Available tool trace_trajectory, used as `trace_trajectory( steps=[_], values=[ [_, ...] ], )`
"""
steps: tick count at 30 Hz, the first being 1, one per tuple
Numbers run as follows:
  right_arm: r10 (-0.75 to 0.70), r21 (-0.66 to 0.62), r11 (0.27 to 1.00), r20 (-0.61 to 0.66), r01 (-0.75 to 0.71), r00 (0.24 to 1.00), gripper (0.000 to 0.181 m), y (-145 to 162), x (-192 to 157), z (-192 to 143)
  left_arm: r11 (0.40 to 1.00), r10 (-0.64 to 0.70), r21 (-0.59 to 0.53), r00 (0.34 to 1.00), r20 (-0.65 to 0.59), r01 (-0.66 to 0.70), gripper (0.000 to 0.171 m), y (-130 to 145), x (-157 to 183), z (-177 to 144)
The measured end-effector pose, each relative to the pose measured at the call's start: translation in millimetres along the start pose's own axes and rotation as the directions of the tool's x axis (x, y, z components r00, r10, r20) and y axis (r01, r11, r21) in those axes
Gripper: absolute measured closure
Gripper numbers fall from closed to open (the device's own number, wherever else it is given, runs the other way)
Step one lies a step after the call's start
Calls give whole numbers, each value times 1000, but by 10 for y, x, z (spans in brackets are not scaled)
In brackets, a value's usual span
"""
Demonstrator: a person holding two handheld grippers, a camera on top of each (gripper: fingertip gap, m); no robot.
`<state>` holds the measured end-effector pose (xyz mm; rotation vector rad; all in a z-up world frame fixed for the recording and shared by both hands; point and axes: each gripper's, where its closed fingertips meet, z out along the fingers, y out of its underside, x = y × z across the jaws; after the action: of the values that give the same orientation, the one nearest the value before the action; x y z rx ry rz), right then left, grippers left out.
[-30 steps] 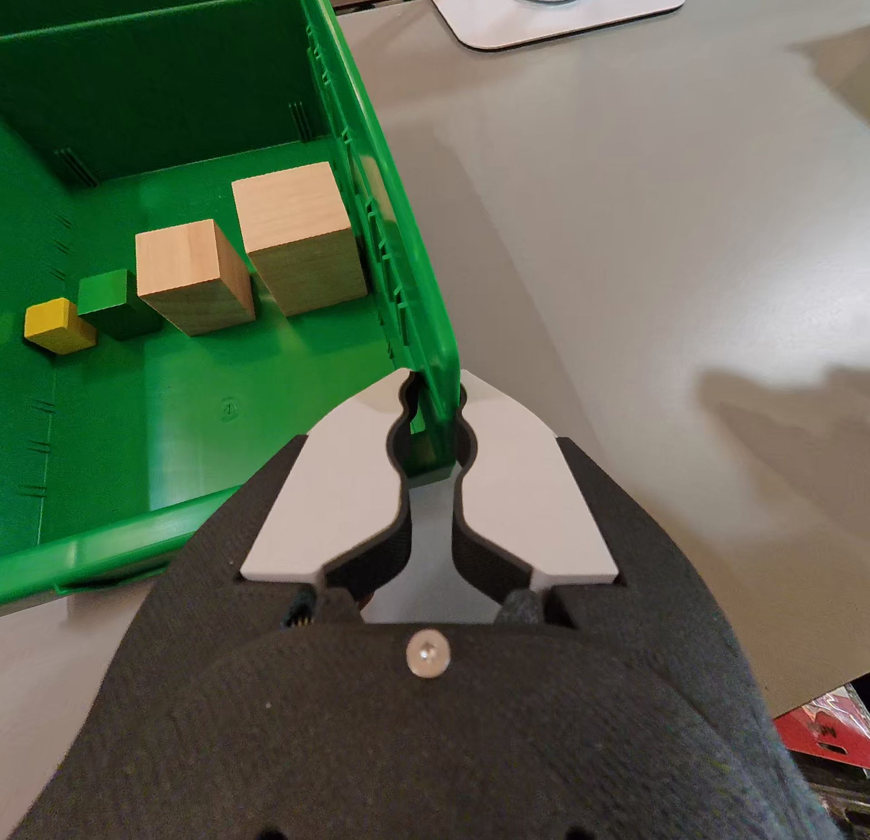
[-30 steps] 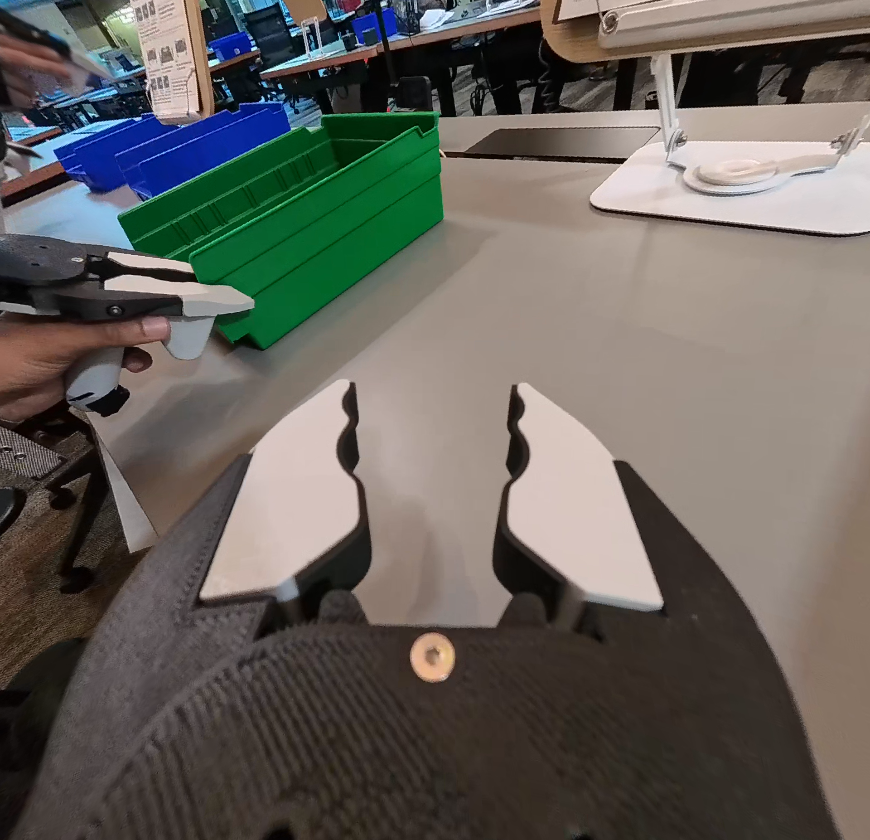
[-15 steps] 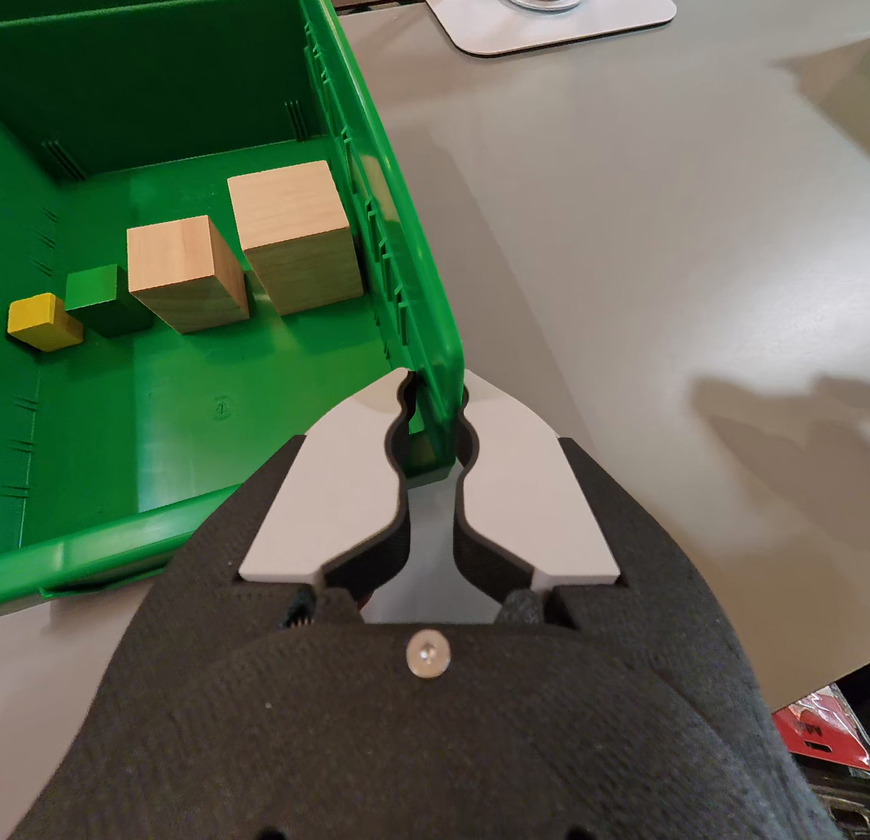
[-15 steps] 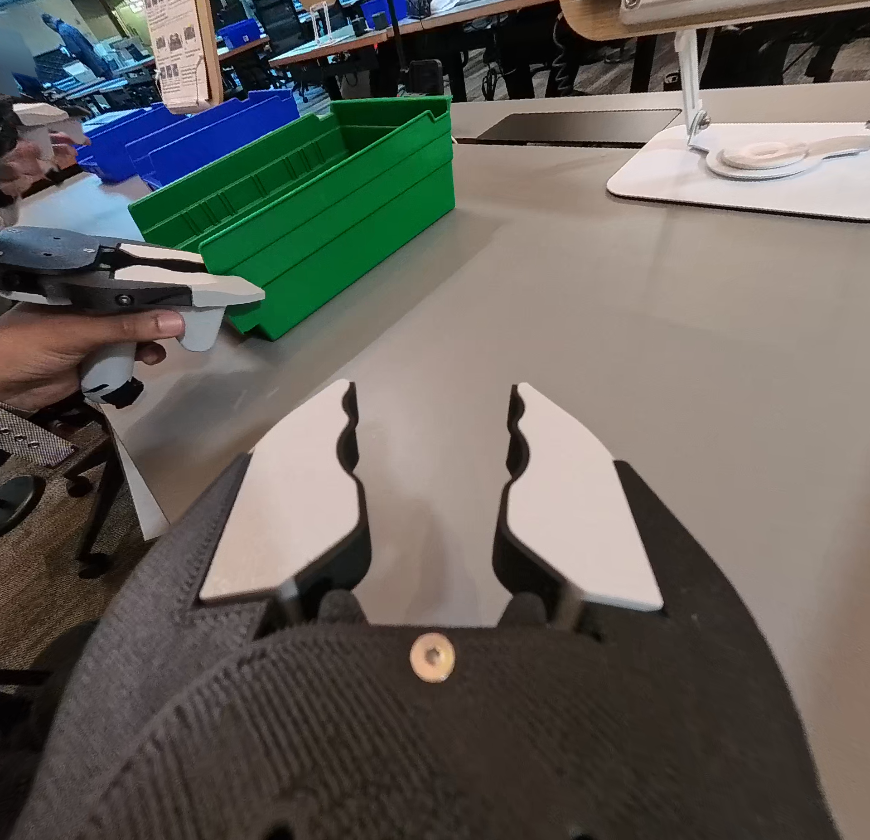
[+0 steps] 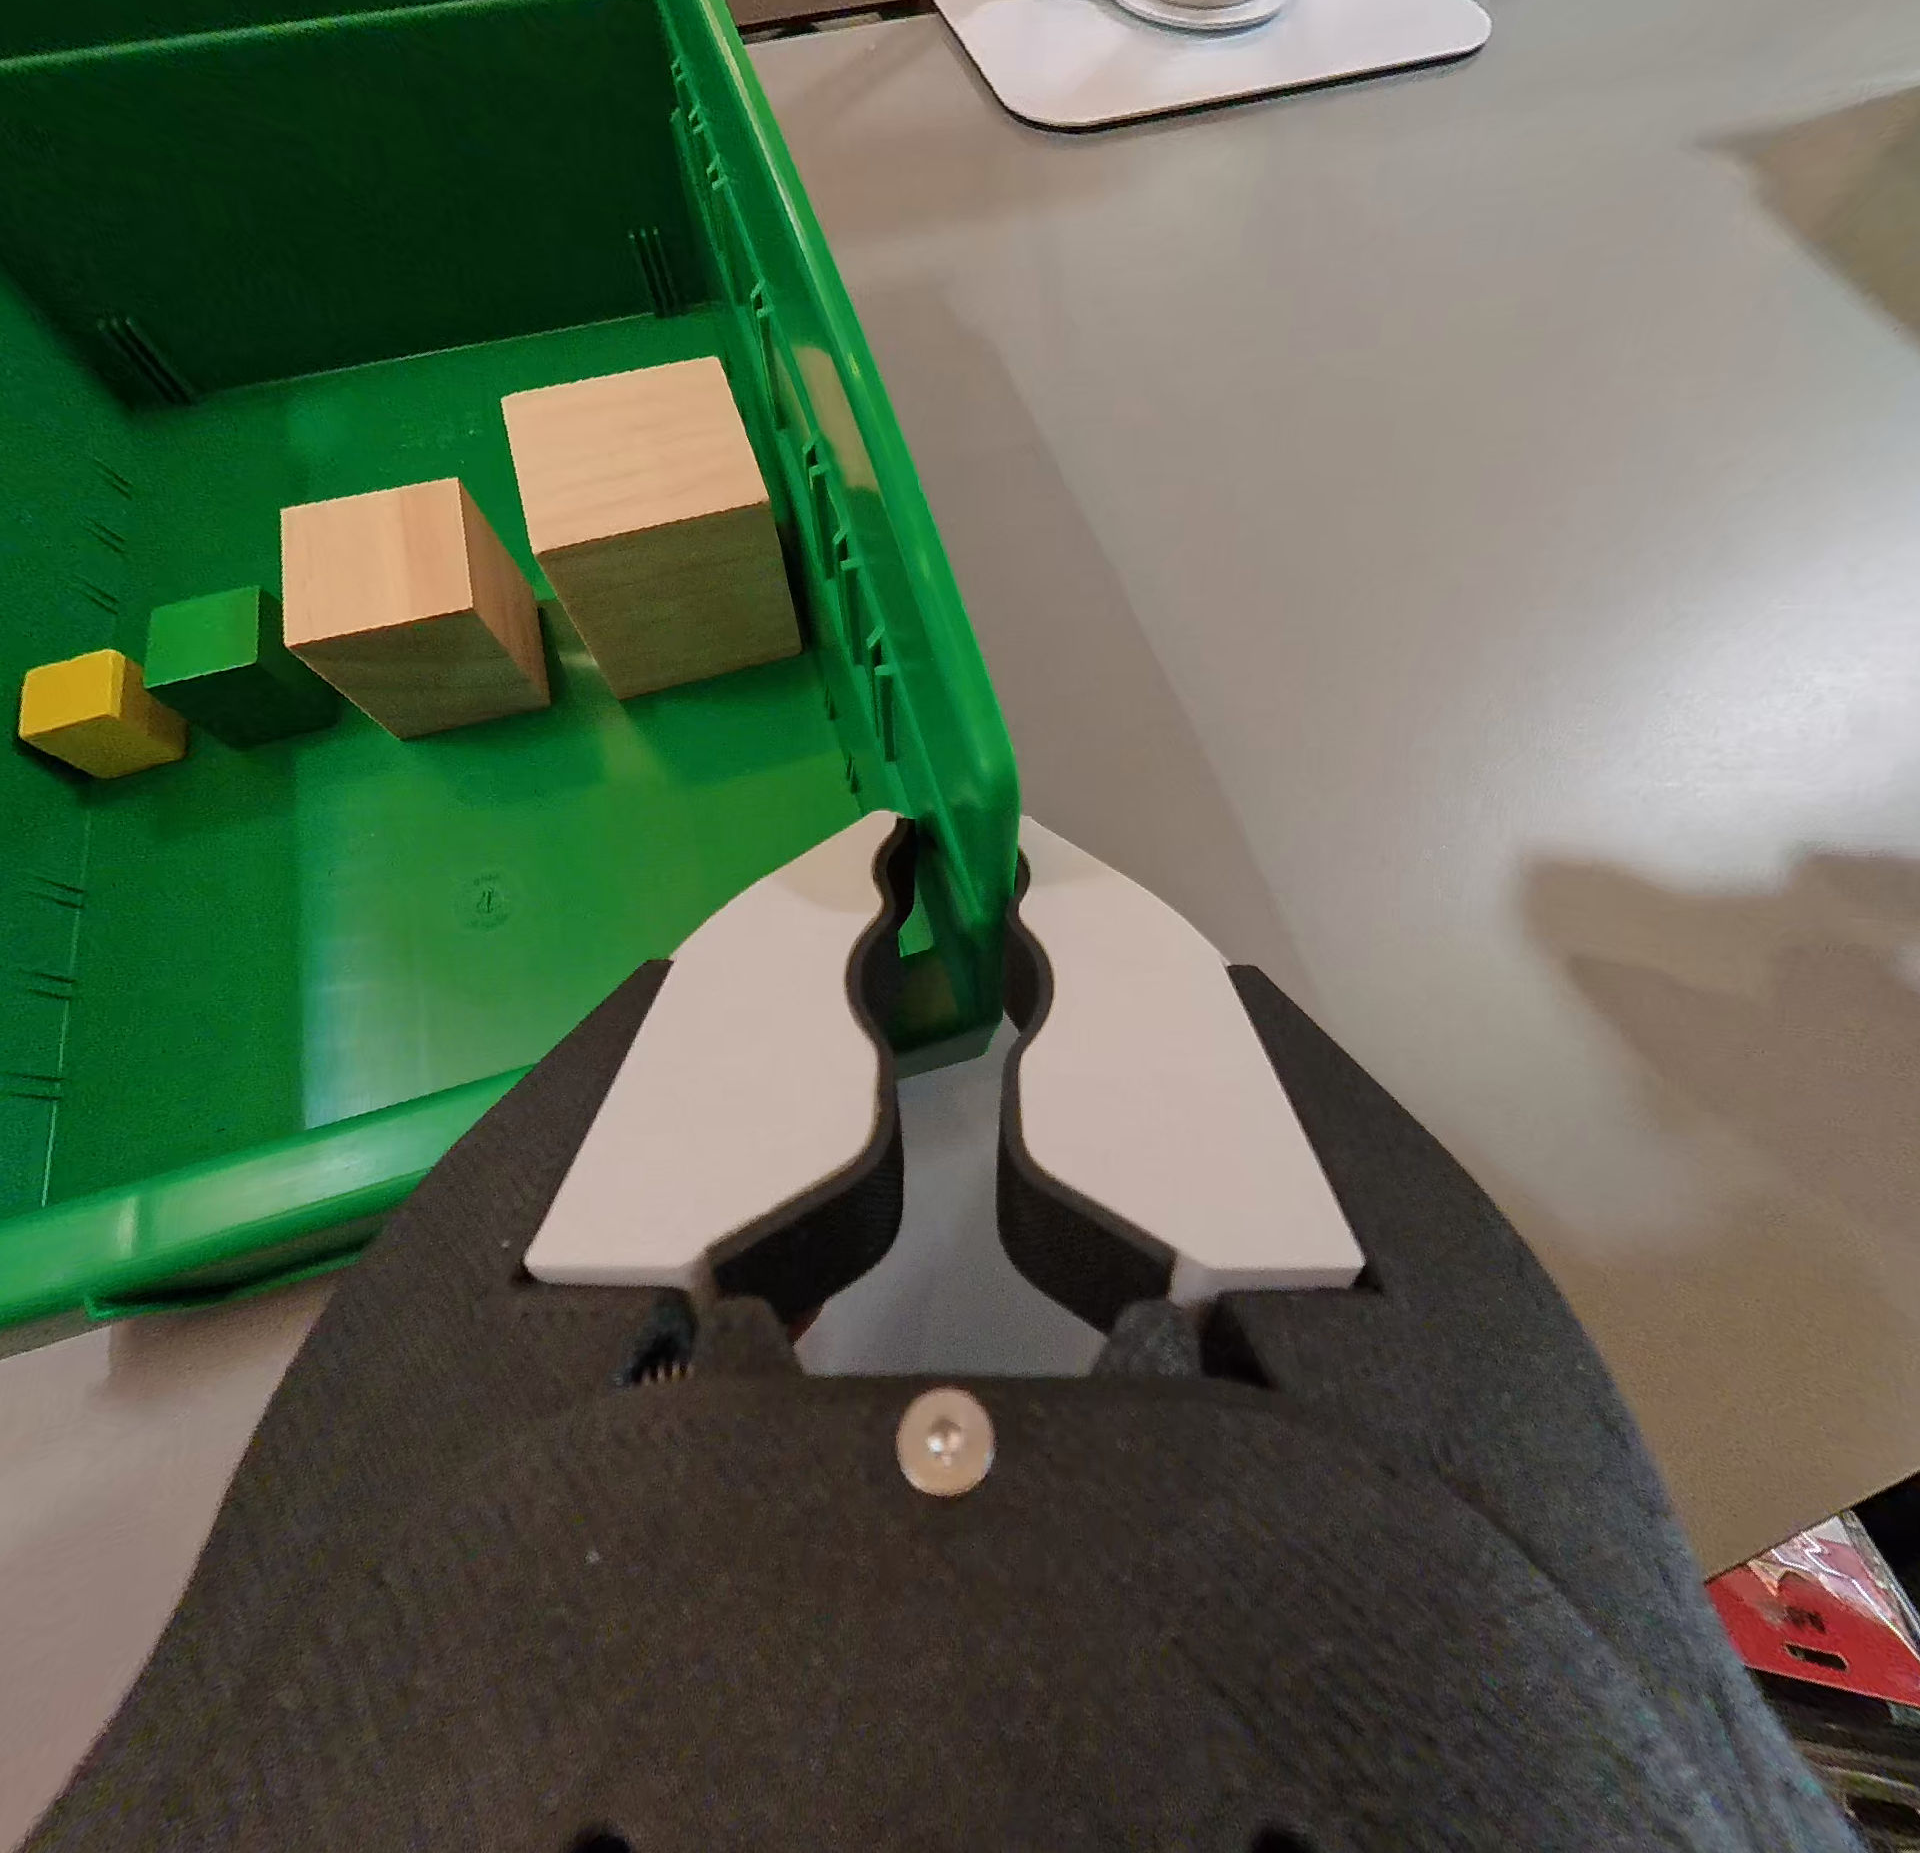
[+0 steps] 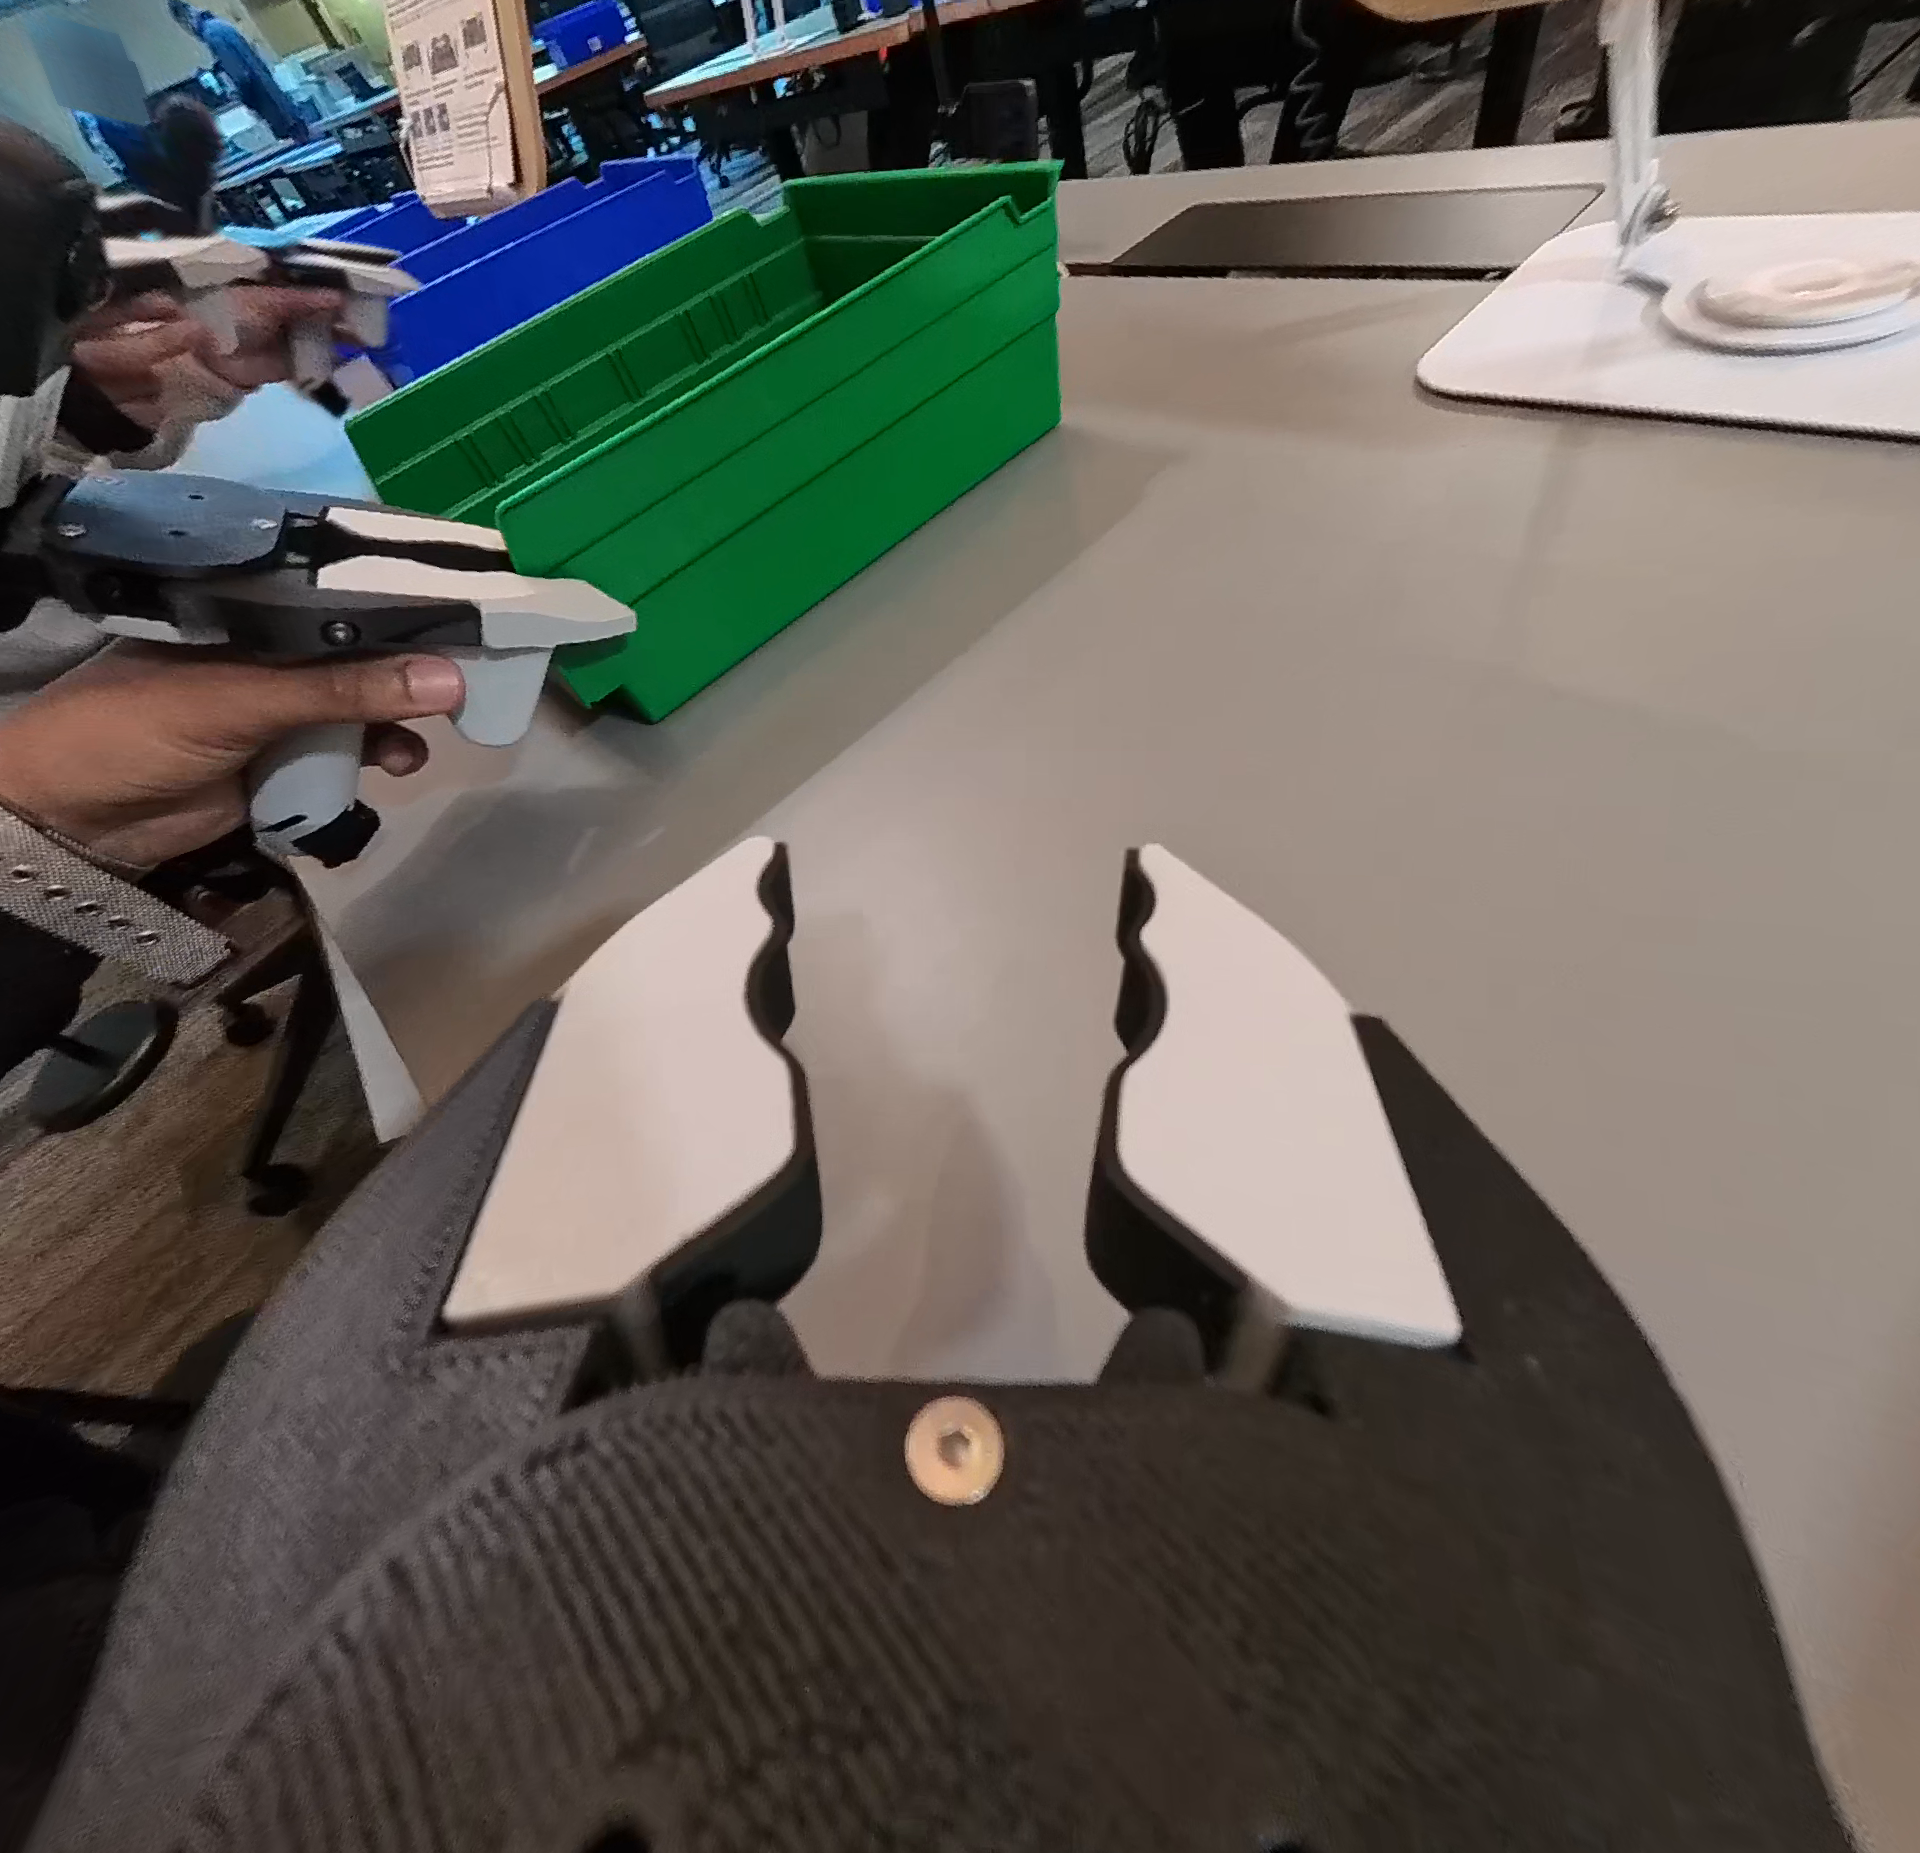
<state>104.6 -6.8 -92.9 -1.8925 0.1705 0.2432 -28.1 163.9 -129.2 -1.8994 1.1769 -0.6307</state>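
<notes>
My left gripper is shut on the near right corner of a green plastic bin, one finger inside the wall and one outside. In the bin stand a large wooden block, a smaller wooden block, a green block and a yellow block in a row. My right gripper is open and empty, low over the grey table. The right wrist view shows the bin to the far left, with the left gripper at its corner, held by a hand.
A white pad with a clear round holder lies at the back; it also shows in the right wrist view. A black mat lies behind the bin. Blue bins stand far left. The table edge and a red package are near right.
The left gripper stays clamped on the bin corner. In the right wrist view the bin and left gripper sit farther right and closer. The right gripper stays open.
</notes>
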Motion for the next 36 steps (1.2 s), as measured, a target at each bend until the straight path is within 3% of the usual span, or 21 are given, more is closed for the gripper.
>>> trace_trajectory(
  steps=[7, 10, 13, 15, 19, 23, 26, 29, 30, 33, 36],
  values=[
    [14, -32, 999, 40, -13, 999, 120, 50, -71, 15, 1000, -7, -6, 1000, -6, 7, 155, 3, -1, -2],
    [13, -10, 1000, 74, -12, 997, 117, 5, -125, 0, 993, 4, -119, 1000, -18, -6, 151, 65, -4, -97],
    [7, 10, 1000, 86, -8, 996, 116, -24, -147, -29, 968, 105, -226, 994, -20, -106, 142, 136, -74, -306],
    [17, 16, 1000, 90, -19, 996, 116, -30, -147, -34, 960, 129, -248, 992, -4, -126, 148, 93, -176, -450],
    [48, 1, 999, 98, -49, 994, 116, -2, -137, -11, 998, -7, -70, 996, -88, 1, 155, -293, -192, -691],
    [54, 5, 998, 94, -55, 994, 117, -12, -122, -23, 986, -106, 119, 992, -69, 114, 156, -657, -436, -766],
    [28, 8, 1000, 83, -29, 996, 117, -28, -116, -52, 996, 12, 85, 998, -66, -6, 146, -719, -537, -628],
    [-4, 21, 1000, 63, 3, 998, 118, -59, -108, -85, 979, 184, -83, 982, -31, -186, 114, -684, -749, -336],
    [-10, 24, 1000, 59, 8, 998, 118, -64, -108, -93, 958, 246, -143, 969, -34, -249, 113, -672, -817, -240],
    [-4, 24, 1000, 54, 3, 999, 119, -59, -105, -95, 846, 447, -250, 882, -149, -471, 110, -665, -863, -9],
    [19, 15, 1000, 49, -20, 999, 119, -35, -75, -83, 690, 576, -288, 744, -339, -665, 106, -642, -796, 159]
  ],
)
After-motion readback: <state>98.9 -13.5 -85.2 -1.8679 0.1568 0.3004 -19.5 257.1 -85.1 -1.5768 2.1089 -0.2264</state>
